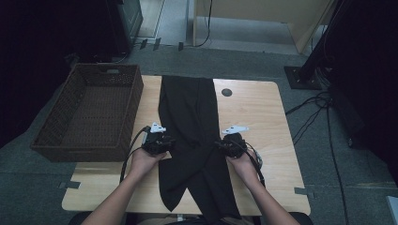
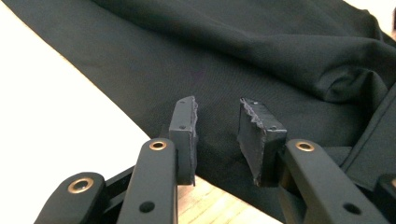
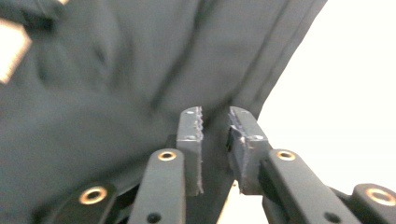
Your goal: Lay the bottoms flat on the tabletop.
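Note:
A black pair of trousers [image 1: 187, 117] lies lengthwise down the middle of the wooden table [image 1: 253, 117], its legs spreading over the near edge. My left gripper [image 1: 165, 142] sits at the garment's left edge. In the left gripper view this gripper [image 2: 217, 135] is open, its jaws apart just above the dark cloth [image 2: 261, 56], with nothing pinched. My right gripper [image 1: 223, 145] is at the right edge of the trousers. In the right gripper view that gripper [image 3: 215, 140] shows a narrow gap between its pads over the cloth's [image 3: 116, 93] border, and the pads do not press on the fabric.
An empty brown wicker basket [image 1: 89, 112] stands on the table's left side, overhanging the edge. A round cable hole [image 1: 226, 92] is at the back of the table. Cables [image 1: 314, 112] and a stand base [image 1: 302, 77] lie on the floor at the right.

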